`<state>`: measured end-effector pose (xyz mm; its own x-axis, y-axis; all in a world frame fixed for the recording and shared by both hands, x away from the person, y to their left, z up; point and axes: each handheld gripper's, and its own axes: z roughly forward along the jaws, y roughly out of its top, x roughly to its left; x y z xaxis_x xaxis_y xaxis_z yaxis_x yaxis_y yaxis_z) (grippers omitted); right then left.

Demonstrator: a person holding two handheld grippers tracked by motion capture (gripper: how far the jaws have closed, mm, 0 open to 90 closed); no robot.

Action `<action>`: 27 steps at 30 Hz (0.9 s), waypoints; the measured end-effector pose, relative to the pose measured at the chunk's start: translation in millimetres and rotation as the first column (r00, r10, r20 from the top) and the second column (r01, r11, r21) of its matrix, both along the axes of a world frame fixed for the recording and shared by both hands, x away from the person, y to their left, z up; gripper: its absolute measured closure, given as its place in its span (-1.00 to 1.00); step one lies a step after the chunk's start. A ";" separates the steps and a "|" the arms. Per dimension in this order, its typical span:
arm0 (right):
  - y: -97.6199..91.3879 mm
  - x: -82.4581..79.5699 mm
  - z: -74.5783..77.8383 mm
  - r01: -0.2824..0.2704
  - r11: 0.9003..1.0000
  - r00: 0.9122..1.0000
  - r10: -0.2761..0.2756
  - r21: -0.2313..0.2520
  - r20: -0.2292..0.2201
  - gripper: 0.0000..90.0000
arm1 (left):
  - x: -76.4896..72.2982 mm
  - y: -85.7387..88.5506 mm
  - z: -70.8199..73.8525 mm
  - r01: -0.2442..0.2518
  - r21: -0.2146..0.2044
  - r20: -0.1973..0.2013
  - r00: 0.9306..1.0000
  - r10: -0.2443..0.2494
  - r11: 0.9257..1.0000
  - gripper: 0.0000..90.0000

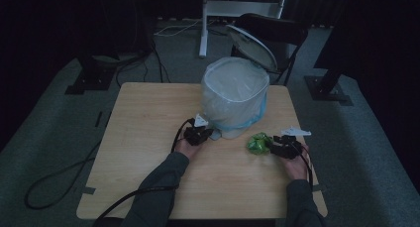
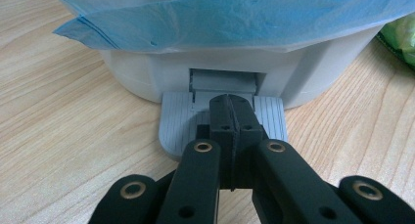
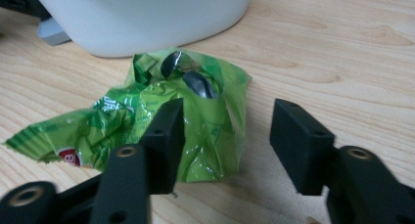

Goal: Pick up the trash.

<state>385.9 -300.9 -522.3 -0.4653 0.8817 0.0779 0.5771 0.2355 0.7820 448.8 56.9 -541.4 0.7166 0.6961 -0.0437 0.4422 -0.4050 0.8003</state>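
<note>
While the left gripper, jaws closed together and empty, is pressing the bin's grey pedal, the right gripper is gaping around the crumpled green wrapper lying mid-frame: light, crackly, probably slippery, best pinched at its bunched middle.

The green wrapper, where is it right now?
The green wrapper lies on the table's right side in the high view, just in front of the white bin, with the right claw open around it.
</note>
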 end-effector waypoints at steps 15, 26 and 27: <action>3.8 -2.0 0.0 -0.013 0.999 1.000 0.013 -0.032 0.013 0.63 | -0.2 -0.2 -0.1 -0.001 0.000 0.001 1.000 0.001 1.000 1.00; 3.4 -8.1 11.0 0.003 0.999 0.999 -0.001 -0.038 0.050 0.65 | -0.2 -0.2 0.0 -0.001 0.000 0.002 1.000 0.001 1.000 1.00; 3.5 -8.7 12.5 0.004 0.999 0.999 -0.002 -0.037 0.053 0.65 | -0.2 -0.2 0.0 -0.001 0.000 0.002 1.000 0.001 1.000 1.00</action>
